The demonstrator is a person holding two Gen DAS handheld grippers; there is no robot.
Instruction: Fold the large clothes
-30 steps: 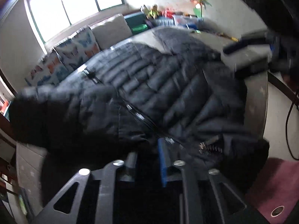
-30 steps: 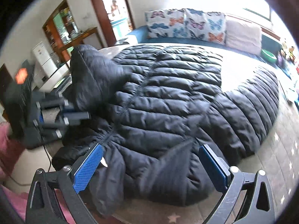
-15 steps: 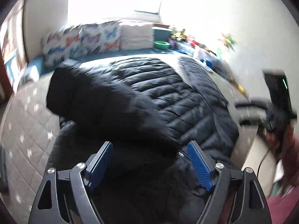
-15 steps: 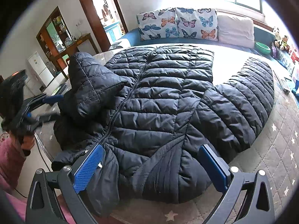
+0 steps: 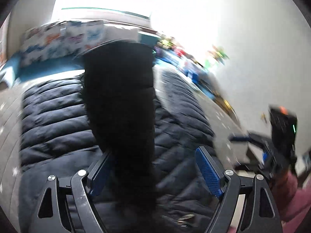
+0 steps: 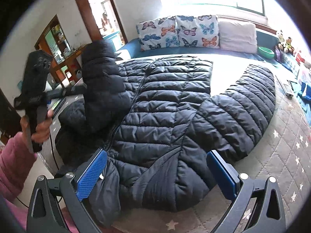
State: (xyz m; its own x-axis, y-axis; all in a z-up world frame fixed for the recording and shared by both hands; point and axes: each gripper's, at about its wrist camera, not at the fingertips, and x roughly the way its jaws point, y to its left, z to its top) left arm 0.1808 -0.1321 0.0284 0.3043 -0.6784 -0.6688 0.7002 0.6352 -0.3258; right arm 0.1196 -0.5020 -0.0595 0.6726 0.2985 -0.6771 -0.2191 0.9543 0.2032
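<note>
A dark navy quilted puffer jacket [image 6: 171, 101] [image 5: 52, 120] lies front up on a grey star-quilted cover [image 6: 281, 145]. One sleeve [image 6: 243, 106] lies spread to the right. The other sleeve [image 6: 101, 81] [image 5: 120, 97] stands up over the jacket's left side. My left gripper [image 5: 153, 151] [image 6: 37, 81] is open wide. The raised sleeve rises between its fingers, against the left finger [image 5: 99, 174] and clear of the right pad [image 5: 209, 172]. My right gripper [image 6: 155, 152] [image 5: 252, 147] hovers open over the jacket's near edge and grips nothing.
Butterfly cushions [image 6: 178, 33] and a white cushion [image 6: 237, 35] line the far edge, with a green bowl [image 6: 266, 52] and toys [image 6: 285, 42] at the right. A doorway [image 6: 105, 19] and a wooden table [image 6: 68, 58] are at the left. A person's pink sleeve [image 6: 11, 165] is at lower left.
My left gripper's fingers went from close together on the jacket to wide apart, and it swung round and upward. The left sleeve now stands upright. The right gripper hardly moved.
</note>
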